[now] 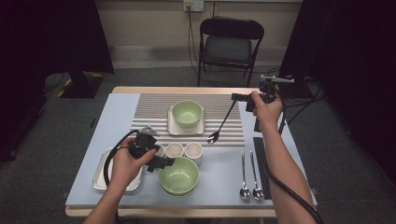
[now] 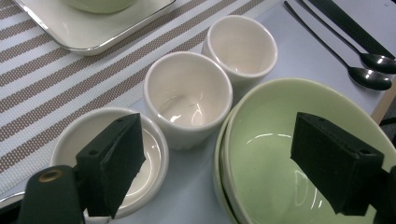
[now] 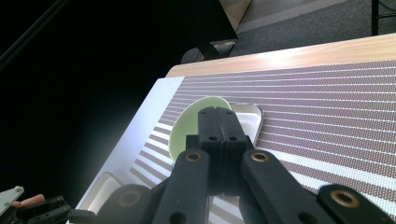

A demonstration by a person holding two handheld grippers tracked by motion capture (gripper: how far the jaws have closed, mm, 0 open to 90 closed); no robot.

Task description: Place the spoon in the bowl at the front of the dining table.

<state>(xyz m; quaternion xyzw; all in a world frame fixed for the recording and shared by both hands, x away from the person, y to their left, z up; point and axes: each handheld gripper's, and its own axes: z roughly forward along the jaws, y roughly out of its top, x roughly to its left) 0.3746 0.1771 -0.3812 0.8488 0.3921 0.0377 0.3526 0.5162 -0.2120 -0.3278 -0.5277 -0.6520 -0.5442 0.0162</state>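
My right gripper (image 1: 238,97) is raised over the right side of the striped mat (image 1: 154,112), shut on the handle end of a dark spoon (image 1: 223,120). The spoon slants down to the left, its bowl just above the mat's front edge. In the right gripper view the jaws (image 3: 222,114) are pressed together. My left gripper (image 1: 166,162) stands open low over the front crockery. In its own view (image 2: 215,128) one jaw hangs over a small white cup (image 2: 154,154), the other over the stacked green bowls (image 2: 266,154). Nothing is gripped between them.
Two more white cups (image 2: 189,100) (image 2: 243,44) stand in a row behind the stacked bowls. A green bowl (image 1: 187,113) sits on a white square plate (image 1: 172,127) on the mat. Two spoons (image 1: 244,186) and a black strip (image 1: 261,163) lie front right. A metal tray (image 1: 100,179) is front left.
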